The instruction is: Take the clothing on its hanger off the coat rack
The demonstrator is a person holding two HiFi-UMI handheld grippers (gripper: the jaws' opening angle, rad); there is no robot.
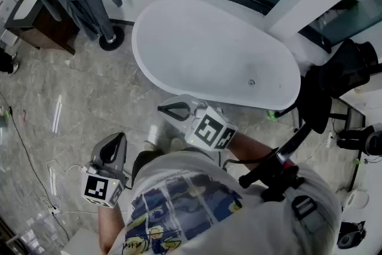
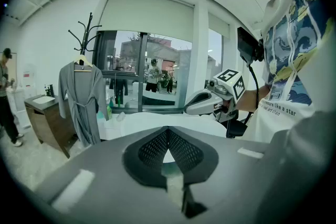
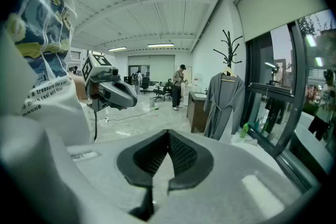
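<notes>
We judge the grey robe (image 2: 79,99) soft, light and floppy, so the stiff hanger (image 2: 81,62), seemingly wooden though too small to be sure, is the place to take hold, near its hook. It hangs full length, belt tied, from the black coat rack (image 2: 88,34) beside the white bathtub (image 1: 209,51), well apart from us. Left claw (image 2: 168,144) and right claw (image 3: 167,152) are both closed, holding nothing.

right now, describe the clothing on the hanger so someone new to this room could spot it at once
Start at the big white bathtub by the window wall; a black branching coat rack stands off one end of it, next to a dark wooden cabinet. Hanging from that rack is a long grey robe with a belt, the only garment on it.
</notes>
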